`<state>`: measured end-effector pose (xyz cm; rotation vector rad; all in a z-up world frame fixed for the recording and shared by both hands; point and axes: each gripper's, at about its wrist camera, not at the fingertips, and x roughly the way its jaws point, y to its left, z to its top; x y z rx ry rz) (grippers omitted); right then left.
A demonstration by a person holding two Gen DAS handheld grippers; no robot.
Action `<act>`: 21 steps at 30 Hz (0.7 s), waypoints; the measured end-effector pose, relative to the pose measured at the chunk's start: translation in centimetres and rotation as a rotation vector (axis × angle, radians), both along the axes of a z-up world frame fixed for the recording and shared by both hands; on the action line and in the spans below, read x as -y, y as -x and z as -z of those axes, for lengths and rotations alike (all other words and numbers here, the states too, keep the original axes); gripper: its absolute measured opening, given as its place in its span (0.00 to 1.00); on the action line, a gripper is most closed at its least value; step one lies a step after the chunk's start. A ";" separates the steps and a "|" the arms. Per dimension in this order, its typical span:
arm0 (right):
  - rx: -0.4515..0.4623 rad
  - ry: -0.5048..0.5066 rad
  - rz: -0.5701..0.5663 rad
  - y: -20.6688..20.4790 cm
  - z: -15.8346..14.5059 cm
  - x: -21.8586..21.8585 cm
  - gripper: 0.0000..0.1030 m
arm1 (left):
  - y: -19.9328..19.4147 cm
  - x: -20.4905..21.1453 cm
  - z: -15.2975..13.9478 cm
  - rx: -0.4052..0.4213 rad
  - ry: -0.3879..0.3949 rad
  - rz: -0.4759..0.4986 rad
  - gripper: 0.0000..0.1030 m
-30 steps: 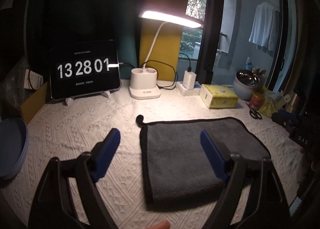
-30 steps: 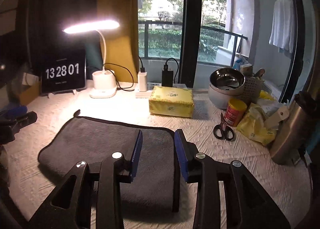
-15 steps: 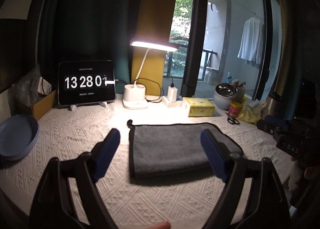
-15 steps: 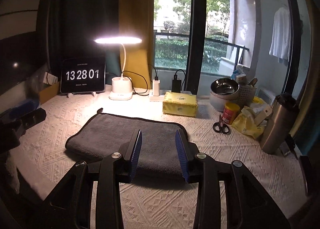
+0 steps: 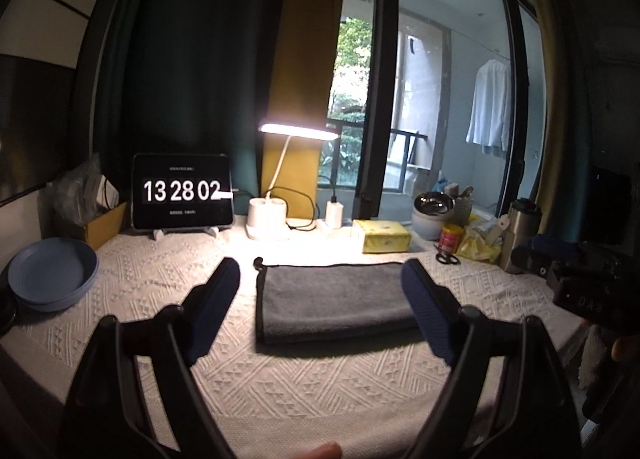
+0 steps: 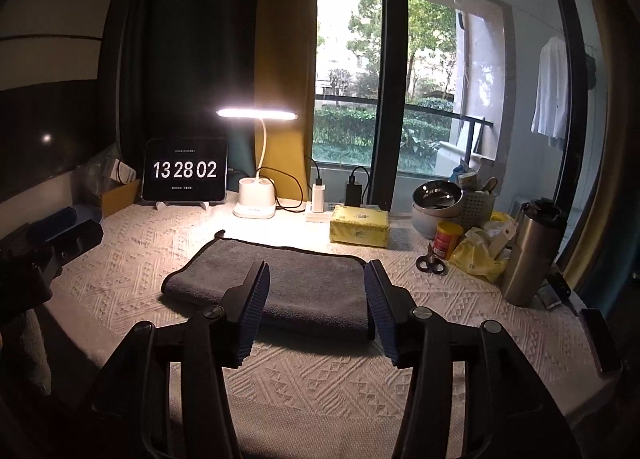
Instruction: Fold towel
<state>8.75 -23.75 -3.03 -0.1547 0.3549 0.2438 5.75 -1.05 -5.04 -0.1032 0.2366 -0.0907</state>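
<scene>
White knitted cloth covers the bench (image 5: pixel 120 283); the folded towel (image 5: pixel 332 299) lies ahead of both claws, long axis across them. Left claw (image 5: pixel 320 301) and right claw (image 6: pixel 318 295) are spread, empty, raised. Only the right view shows the towel's doubled right edge.

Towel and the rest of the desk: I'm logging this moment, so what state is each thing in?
towel: folded, lying flat on the tablecloth, not held
left gripper: open, empty
right gripper: open, empty
desk lamp: on
tablet clock: on, reads 13 28 02
scissors: closed, lying flat
steel tumbler: upright, lid on
blue plates: stacked
</scene>
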 end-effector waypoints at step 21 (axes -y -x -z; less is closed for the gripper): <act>0.178 -0.023 0.016 5.5 -2.7 1.2 0.59 | 4.9 -0.2 -2.4 0.198 -0.036 -0.069 0.99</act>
